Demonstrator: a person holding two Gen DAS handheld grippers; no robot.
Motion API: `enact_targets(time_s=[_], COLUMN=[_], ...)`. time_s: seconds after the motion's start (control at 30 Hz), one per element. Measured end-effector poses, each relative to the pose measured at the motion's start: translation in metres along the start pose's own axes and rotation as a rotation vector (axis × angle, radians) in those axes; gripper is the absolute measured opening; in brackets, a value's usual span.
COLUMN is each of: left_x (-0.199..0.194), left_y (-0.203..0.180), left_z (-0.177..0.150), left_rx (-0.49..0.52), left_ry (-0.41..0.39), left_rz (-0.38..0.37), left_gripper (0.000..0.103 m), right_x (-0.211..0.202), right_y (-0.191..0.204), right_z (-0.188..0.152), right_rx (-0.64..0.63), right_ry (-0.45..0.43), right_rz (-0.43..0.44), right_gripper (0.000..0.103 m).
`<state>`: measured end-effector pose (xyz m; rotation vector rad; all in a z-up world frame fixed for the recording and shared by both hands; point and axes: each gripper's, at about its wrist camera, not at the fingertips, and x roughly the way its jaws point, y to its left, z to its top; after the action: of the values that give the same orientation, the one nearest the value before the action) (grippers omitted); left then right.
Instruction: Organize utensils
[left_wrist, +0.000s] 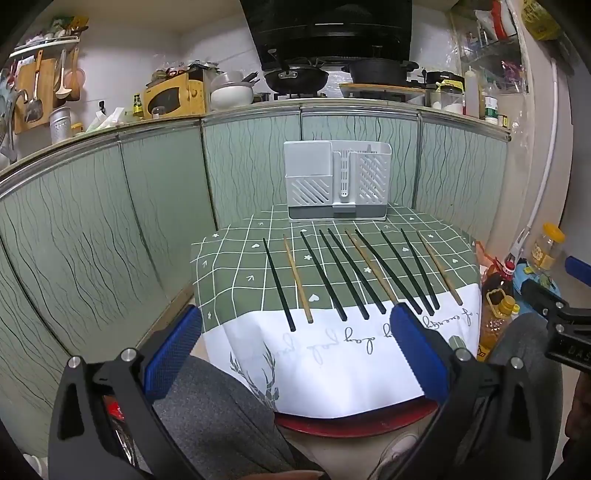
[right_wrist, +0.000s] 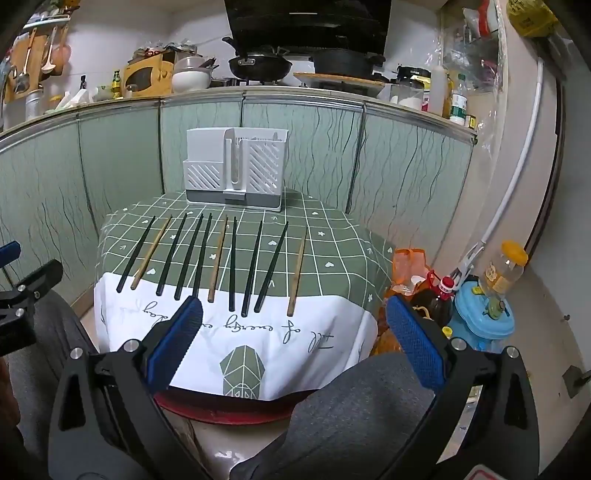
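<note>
Several black chopsticks (left_wrist: 343, 273) and three wooden chopsticks (left_wrist: 297, 280) lie side by side on a small table with a green grid cloth (left_wrist: 229, 266). Behind them stands a white slotted utensil holder (left_wrist: 336, 181). My left gripper (left_wrist: 295, 339) hovers open near the table's front edge, nothing between its blue pads (left_wrist: 177, 347). In the right wrist view the same row of black chopsticks (right_wrist: 252, 267) and wooden chopsticks (right_wrist: 297, 273) lies before the holder (right_wrist: 236, 170). My right gripper (right_wrist: 295, 332) is open and empty, short of the chopstick ends.
A person's knees in grey trousers (right_wrist: 354, 417) sit under both grippers. Oil bottles (right_wrist: 439, 295), a jar (right_wrist: 506, 266) and a blue container (right_wrist: 484, 317) stand on the floor right of the table. Green cabinet doors (left_wrist: 110, 221) and a cluttered counter rise behind.
</note>
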<state>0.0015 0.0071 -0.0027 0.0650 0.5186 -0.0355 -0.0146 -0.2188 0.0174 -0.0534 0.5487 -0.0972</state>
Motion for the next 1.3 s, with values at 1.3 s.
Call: enact_targets(time_s=[1.3], left_x=[0.0062], left_y=[0.0017], left_z=[-0.0030], left_rx=[-0.026], left_ry=[0.026], left_rz=[-0.024], left_gripper=[0.099], right_x=[0.0073], right_y=[-0.0058], right_z=[-0.0013], right_rx=[0.018], right_ry=[0.021], right_rz=[0.023], right_gripper=[0.095])
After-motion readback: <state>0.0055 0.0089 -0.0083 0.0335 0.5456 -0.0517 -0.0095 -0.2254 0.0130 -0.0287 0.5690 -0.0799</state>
